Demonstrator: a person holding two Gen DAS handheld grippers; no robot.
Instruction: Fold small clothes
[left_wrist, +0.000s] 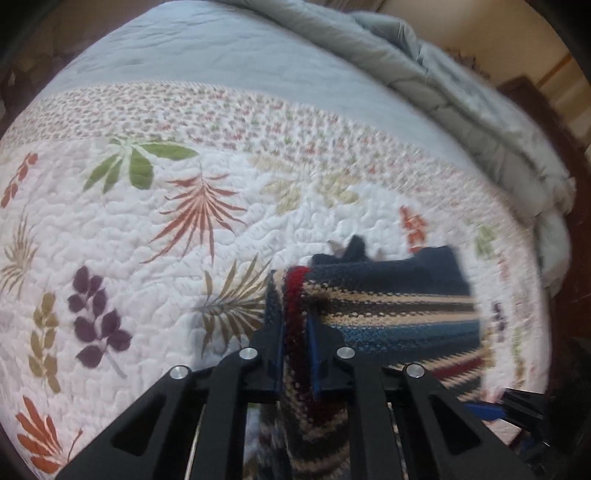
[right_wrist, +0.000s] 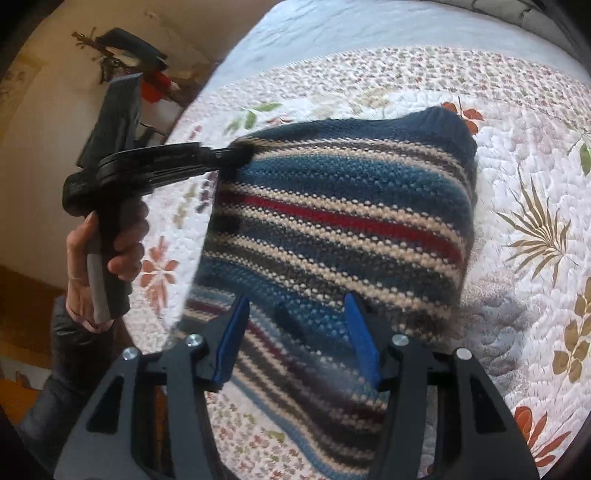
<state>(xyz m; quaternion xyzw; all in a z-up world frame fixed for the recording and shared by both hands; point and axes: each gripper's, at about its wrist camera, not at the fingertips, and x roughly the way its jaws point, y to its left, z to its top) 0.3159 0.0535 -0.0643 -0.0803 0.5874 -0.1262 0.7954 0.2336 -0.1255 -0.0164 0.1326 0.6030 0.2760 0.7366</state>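
Two grippers work one striped knit garment (right_wrist: 332, 229) on a bed covered by a leaf-print quilt (left_wrist: 122, 229). Garment lies toward the quilt's near corner, already doubled: the left wrist view shows a rolled fold edge with layers stacked, navy ribbed hem on top.

Left gripper (left_wrist: 297, 321): jaws clamped tight on the folded edge, red and cream stripes bunched between the blue pads. From the right wrist view it reaches in from the left onto the garment's upper left corner, a person's hand (right_wrist: 107, 258) on the grip.

Right gripper (right_wrist: 299, 343): jaws about half apart over the near edge of the knit. Cloth lies between the blue pads, but whether they press on it, cannot tell.

Progress, as judged: at least one fold made, garment part lifted and not yet flat. Left to do: carry the pinched edge across, lay it down, smooth, release. Grey duvet (left_wrist: 443, 85) heaped at far side, untouched.
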